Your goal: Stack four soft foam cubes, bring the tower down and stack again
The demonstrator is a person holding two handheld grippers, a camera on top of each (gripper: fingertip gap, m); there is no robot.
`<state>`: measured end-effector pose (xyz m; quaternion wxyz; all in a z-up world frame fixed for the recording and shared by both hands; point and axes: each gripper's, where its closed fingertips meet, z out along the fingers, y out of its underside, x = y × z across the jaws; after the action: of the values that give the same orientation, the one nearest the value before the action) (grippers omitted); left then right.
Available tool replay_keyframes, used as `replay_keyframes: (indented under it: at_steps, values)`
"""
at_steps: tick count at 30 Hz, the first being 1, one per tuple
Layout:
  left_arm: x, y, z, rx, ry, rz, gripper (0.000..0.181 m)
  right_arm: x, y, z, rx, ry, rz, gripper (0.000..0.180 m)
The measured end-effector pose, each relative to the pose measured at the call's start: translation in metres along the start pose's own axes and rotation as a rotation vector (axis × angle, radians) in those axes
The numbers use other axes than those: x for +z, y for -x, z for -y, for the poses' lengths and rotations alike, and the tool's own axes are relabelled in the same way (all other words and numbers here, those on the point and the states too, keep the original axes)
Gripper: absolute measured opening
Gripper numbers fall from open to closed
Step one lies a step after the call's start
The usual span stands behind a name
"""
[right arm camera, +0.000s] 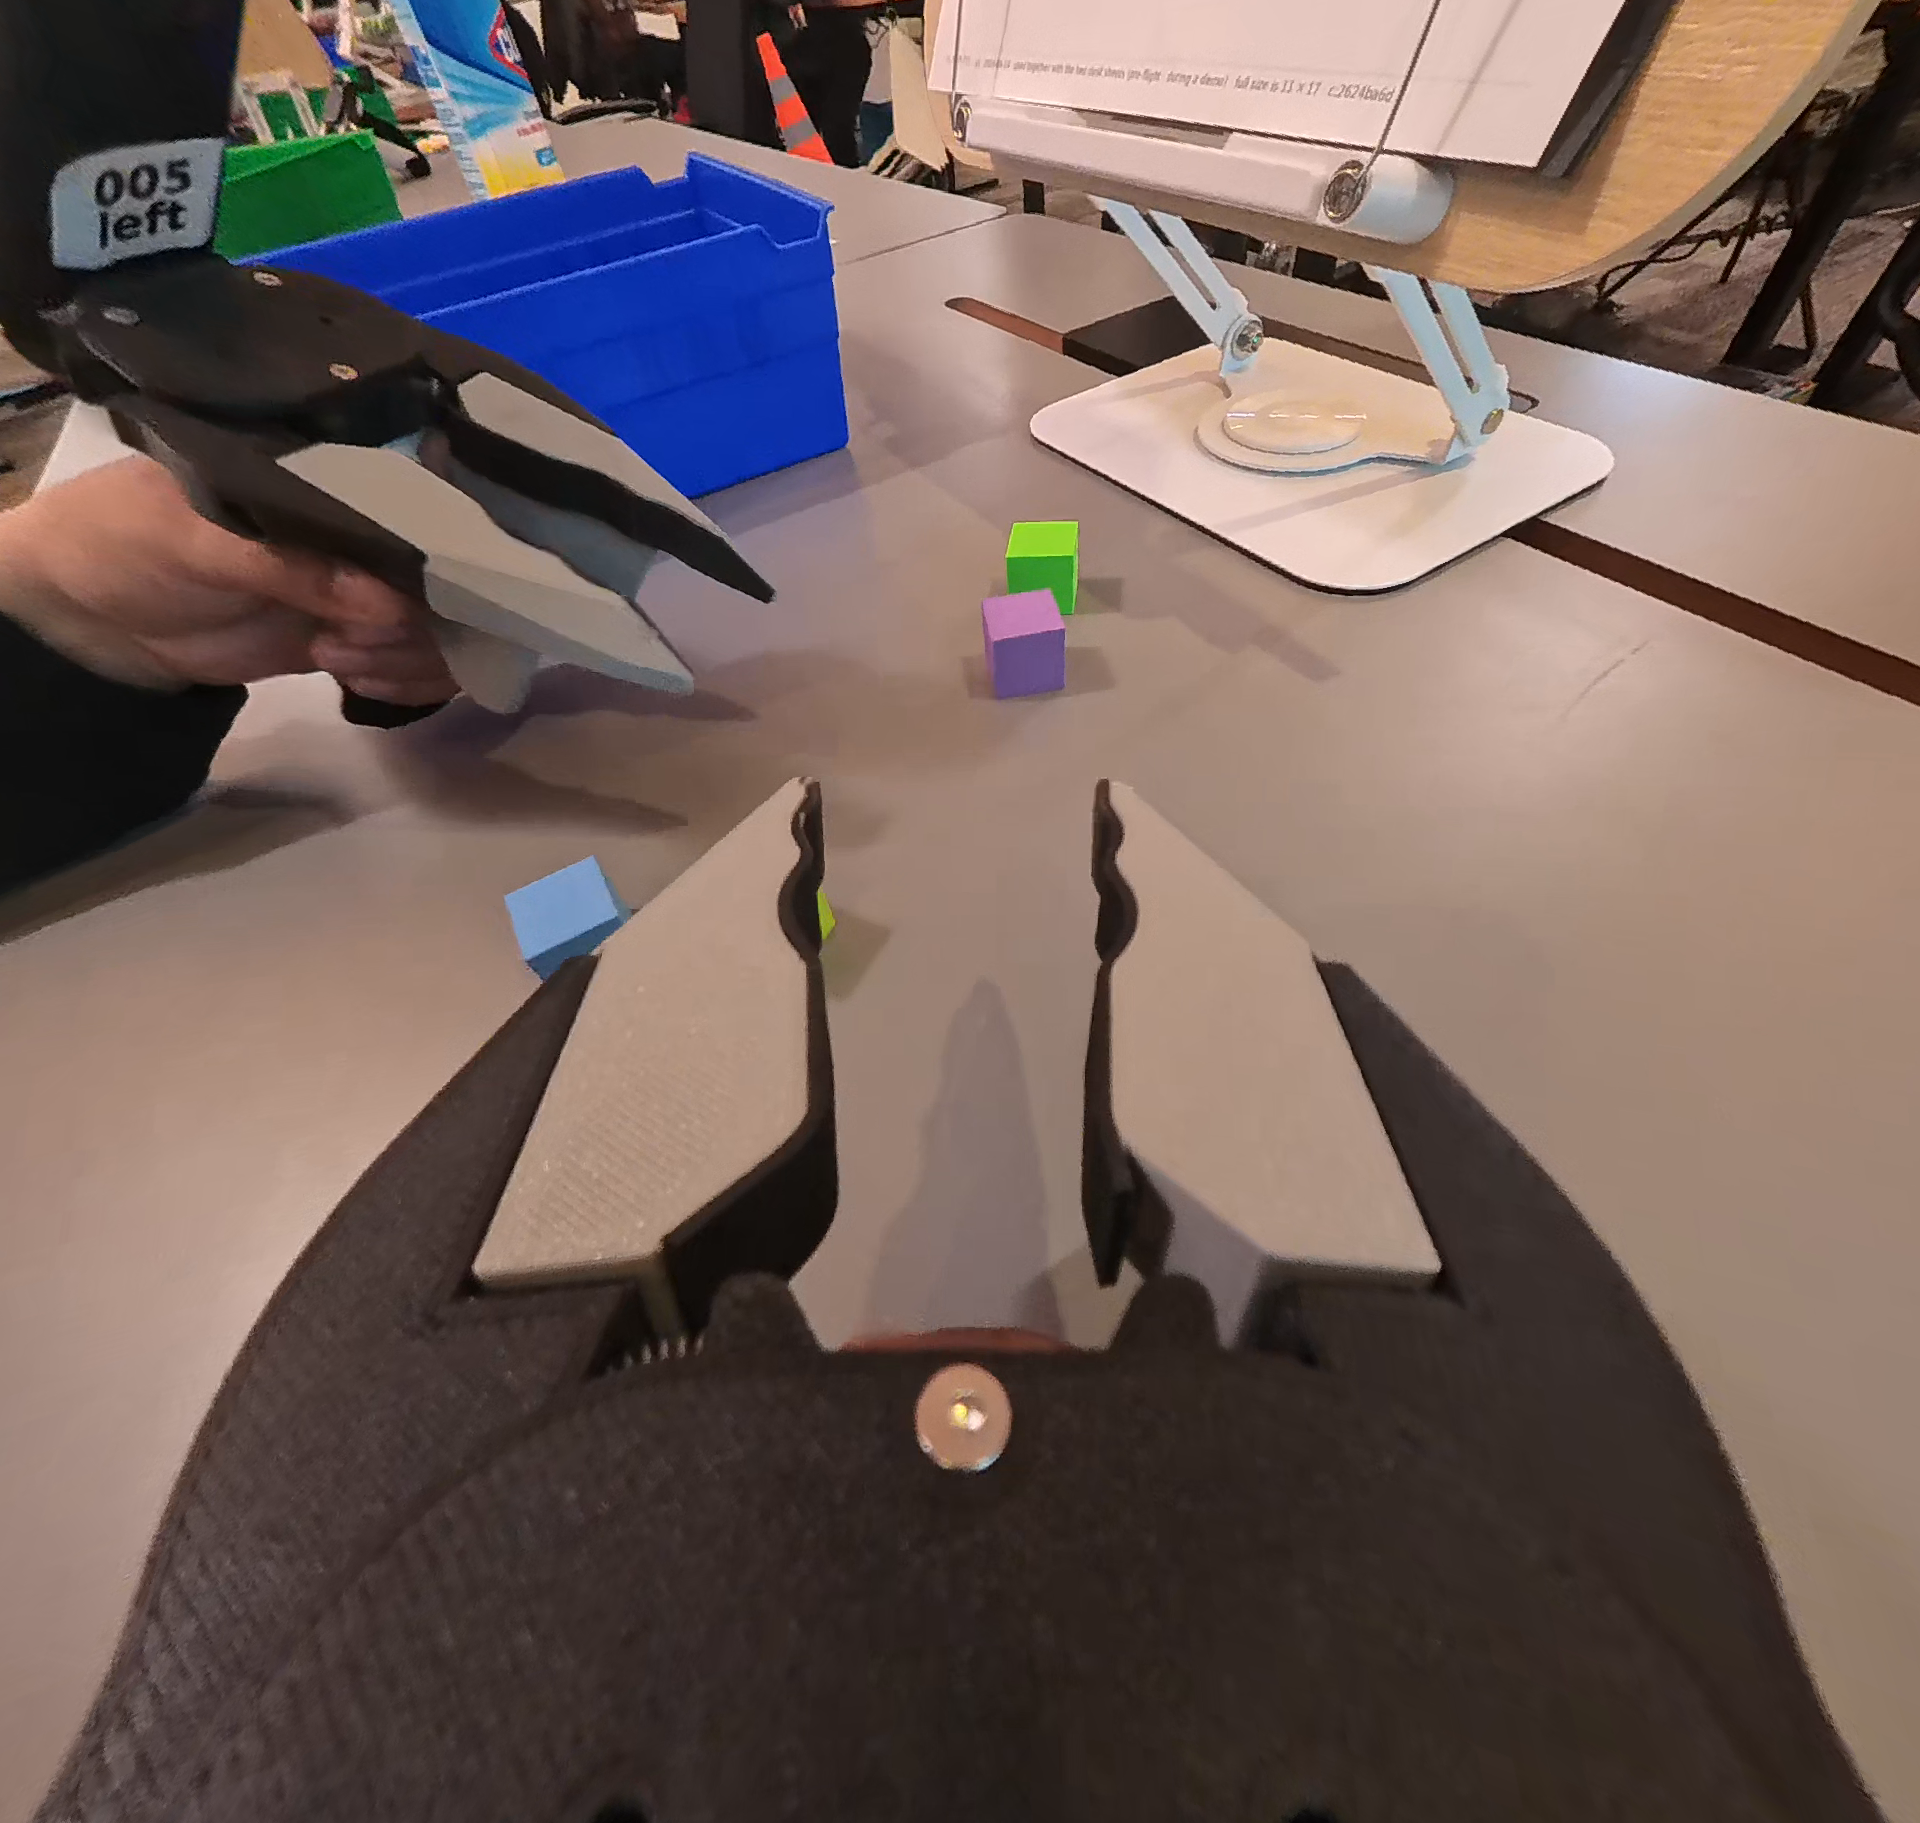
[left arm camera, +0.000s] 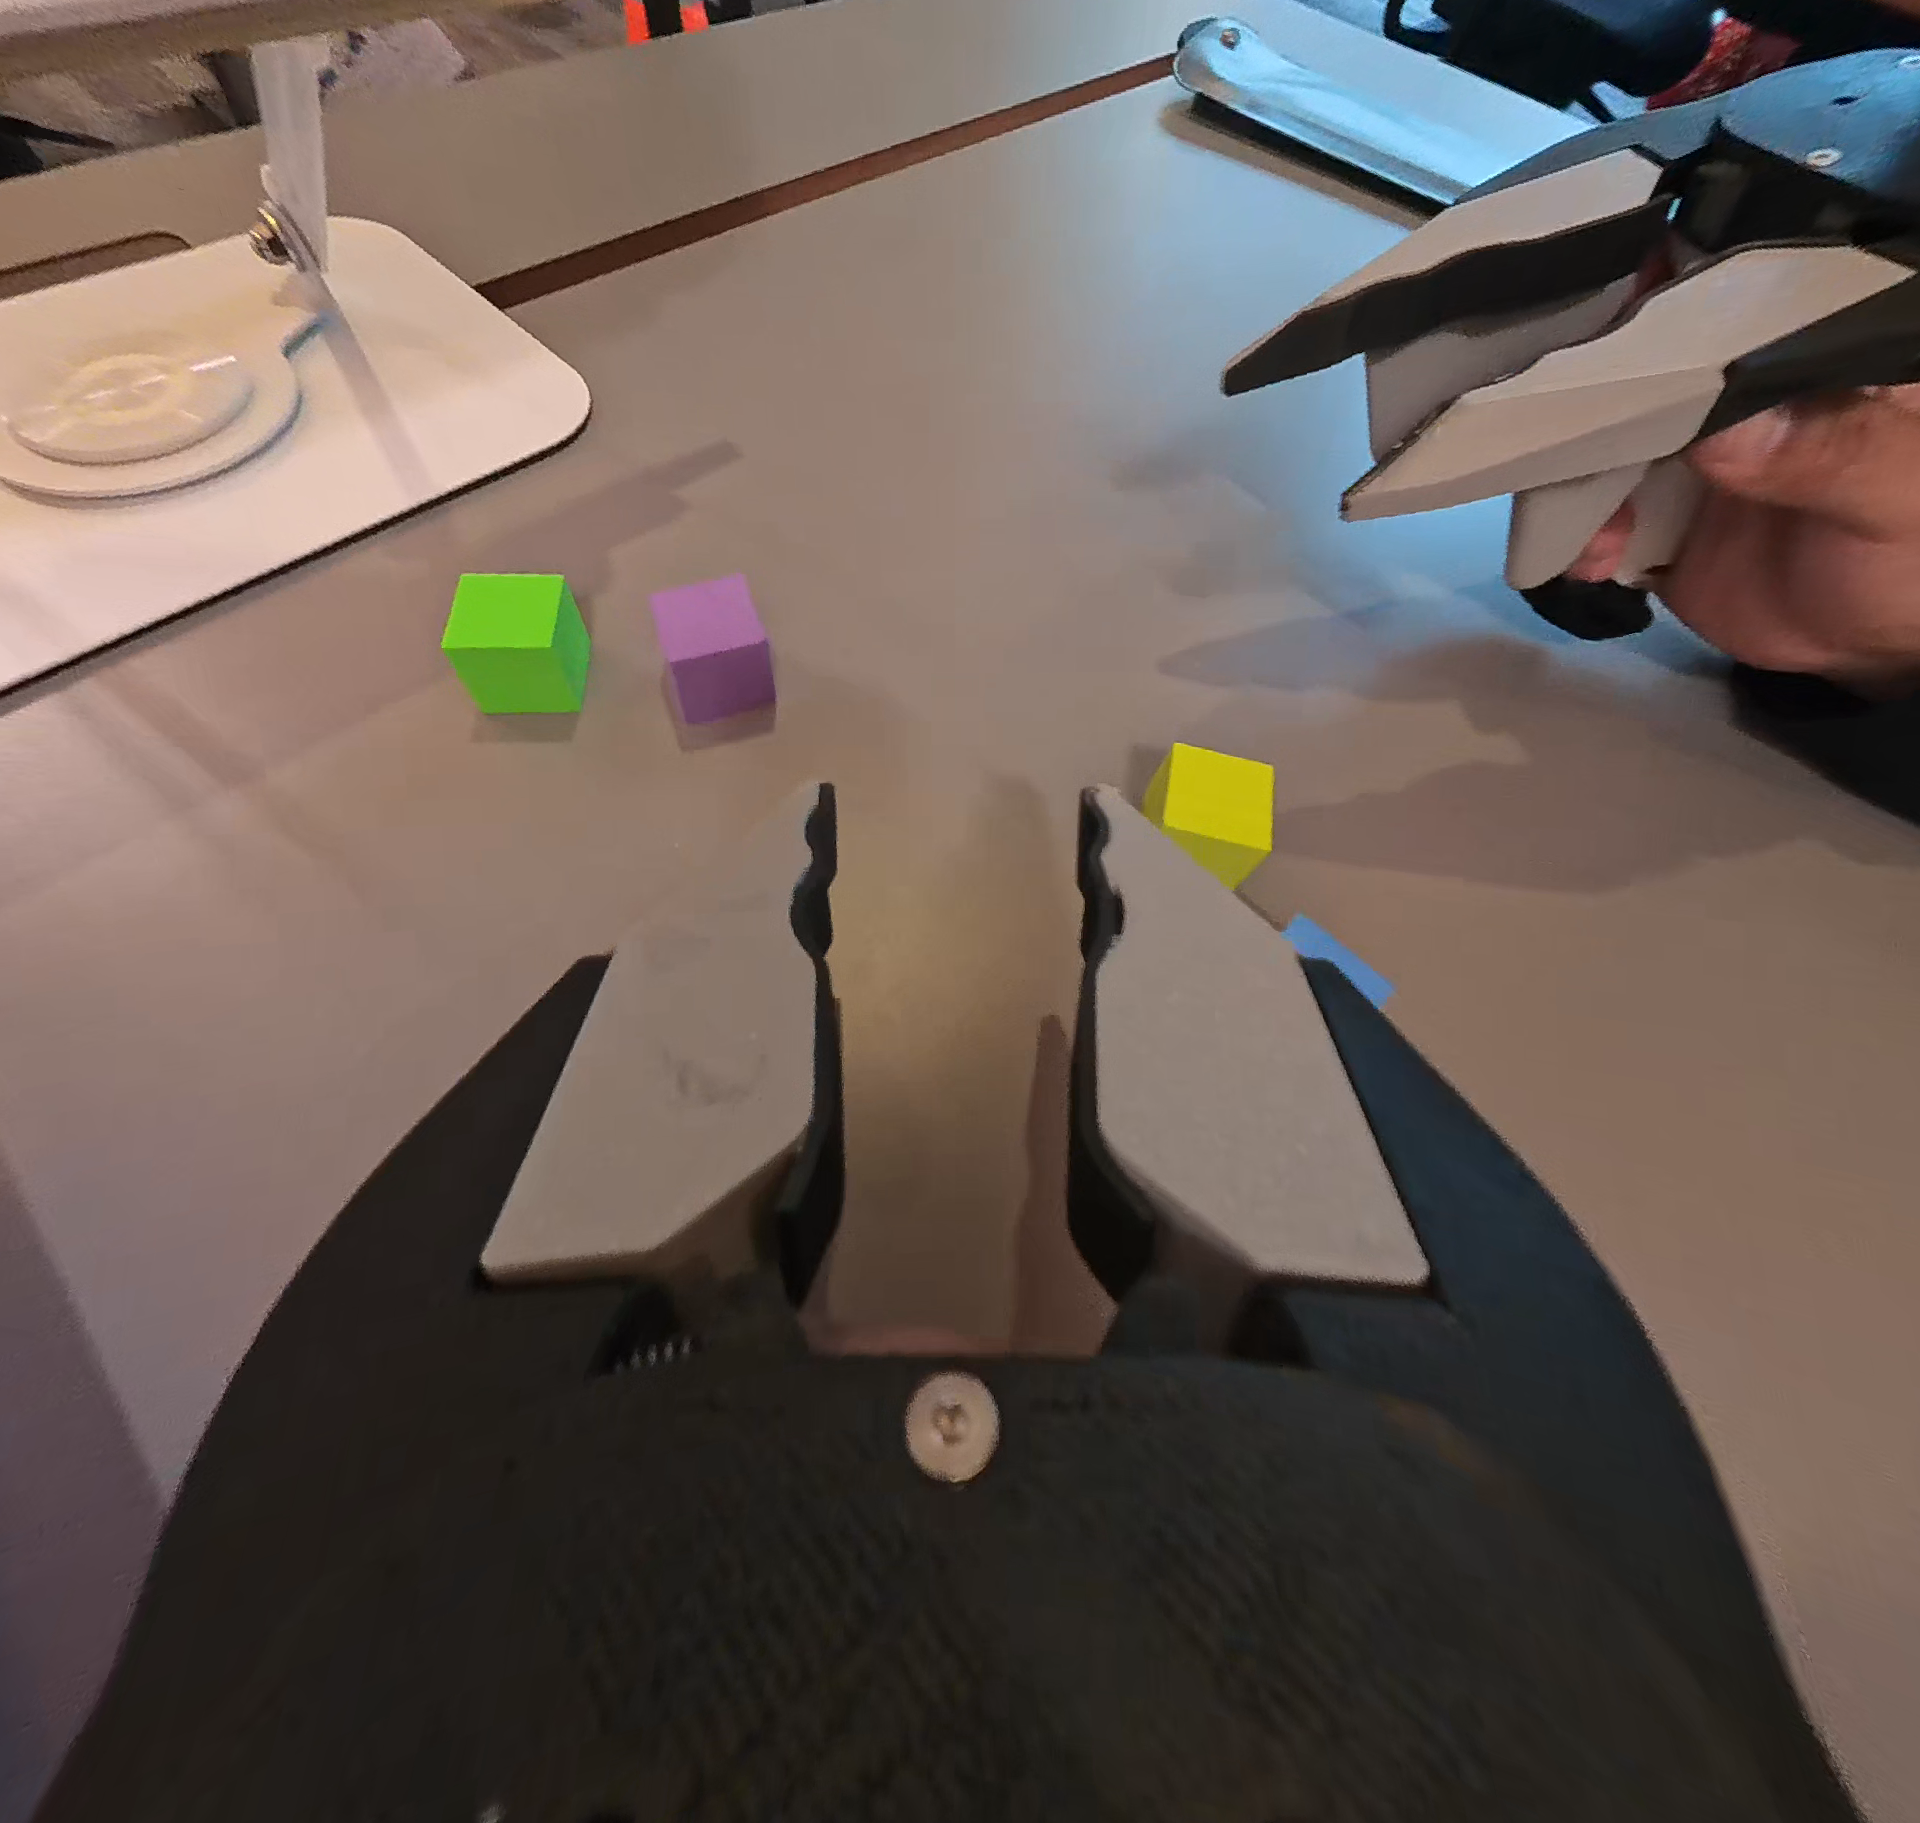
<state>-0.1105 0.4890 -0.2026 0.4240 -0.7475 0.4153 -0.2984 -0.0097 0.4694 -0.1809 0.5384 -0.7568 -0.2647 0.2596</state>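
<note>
Four foam cubes lie apart on the grey table [left arm camera: 1039, 371], none stacked. The green cube [left arm camera: 516, 643] and purple cube [left arm camera: 715, 648] sit side by side ahead and to the left of my left gripper [left arm camera: 954, 807], which is open and empty above the table. The yellow cube [left arm camera: 1216, 809] sits just right of its right fingertip. The blue cube [left arm camera: 1340, 958] is mostly hidden behind that finger. My right gripper [right arm camera: 956, 802] is open and empty. In the right wrist view the green cube [right arm camera: 1042, 563], purple cube [right arm camera: 1023, 643] and blue cube [right arm camera: 566, 913] show; the yellow cube [right arm camera: 825, 913] peeks past the left finger.
A white tilted stand [right arm camera: 1320, 454] with a board and paper is at the back. Blue bins [right arm camera: 644, 319] and a green bin [right arm camera: 301, 189] stand far left in the right wrist view. A metal clamp [left arm camera: 1320, 111] lies at the table's far right. Each gripper shows in the other's view [left arm camera: 1288, 443] [right arm camera: 727, 641]. My left gripper's tips are some 5 cm from the yellow cube [left arm camera: 1216, 809].
</note>
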Motion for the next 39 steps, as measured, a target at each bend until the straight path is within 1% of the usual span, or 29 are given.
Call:
replay_keyframes:
  at_steps: [5,9,12,14,20,24,27,31,34,39]
  values:
    - [0.005,0.016,-0.013,-0.001,0.056,0.076,0.042,-0.002,0.003,0.001,0.007,-0.007,0.014,0.049]
    - [0.002,0.045,-0.029,0.013,0.131,0.213,0.042,-0.004,0.005,0.004,0.0,-0.028,0.007,0.051]
    - [-0.001,0.061,-0.04,0.013,0.18,0.275,0.042,-0.008,0.012,0.013,-0.046,-0.069,0.017,0.052]
    - [-0.002,0.066,-0.044,0.004,0.203,0.292,0.042,-0.011,0.023,0.018,-0.095,-0.095,0.052,0.052]
    - [-0.003,0.072,-0.052,-0.031,0.24,0.295,0.045,-0.008,0.052,0.016,-0.316,-0.073,0.071,0.053]
    - [-0.002,0.071,-0.052,-0.029,0.244,0.29,0.045,-0.002,0.061,0.007,-0.387,-0.024,0.076,0.055]
    - [-0.001,0.069,-0.053,-0.034,0.244,0.276,0.041,0.0,0.062,0.004,-0.403,-0.007,0.064,0.054]
    - [-0.001,0.067,-0.053,-0.039,0.245,0.266,0.039,-0.001,0.057,0.006,-0.387,-0.022,0.048,0.053]
    - [0.0,0.064,-0.053,-0.053,0.244,0.245,0.033,-0.002,0.055,0.007,-0.366,-0.03,0.047,0.053]
    - [0.001,0.063,-0.053,-0.045,0.245,0.243,0.034,0.001,0.053,0.004,-0.357,-0.017,0.046,0.052]
